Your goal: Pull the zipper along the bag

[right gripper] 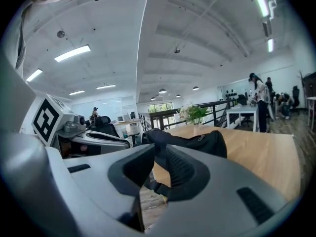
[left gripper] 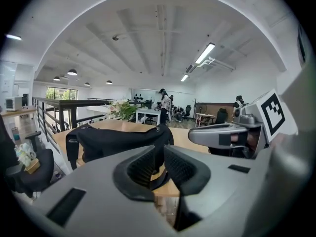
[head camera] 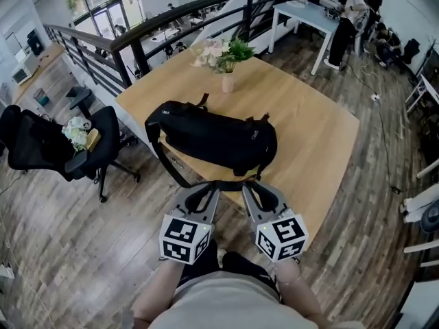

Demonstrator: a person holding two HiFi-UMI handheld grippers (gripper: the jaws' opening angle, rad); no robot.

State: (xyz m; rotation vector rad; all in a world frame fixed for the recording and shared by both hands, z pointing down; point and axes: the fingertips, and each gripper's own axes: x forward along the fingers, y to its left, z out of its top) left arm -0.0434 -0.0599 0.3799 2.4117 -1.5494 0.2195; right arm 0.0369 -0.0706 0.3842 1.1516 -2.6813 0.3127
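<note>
A black bag (head camera: 212, 137) lies on its side on the wooden table (head camera: 312, 139), its strap (head camera: 180, 173) looping down over the near edge. I cannot make out its zipper pull in any view. Both grippers hover side by side just off that edge, their tips close to the hanging strap. My left gripper (head camera: 204, 192) (left gripper: 158, 153) stands narrowly open with nothing between its jaws; the bag (left gripper: 113, 139) shows beyond them. My right gripper (head camera: 259, 189) (right gripper: 159, 153) is also narrowly open and holds nothing, the bag (right gripper: 197, 141) ahead of it.
A vase of flowers (head camera: 226, 59) stands at the table's far corner. A black office chair (head camera: 48, 146) is on the floor to the left, below a dark railing (head camera: 137, 36). A white table (head camera: 309, 12) and people are at the far right.
</note>
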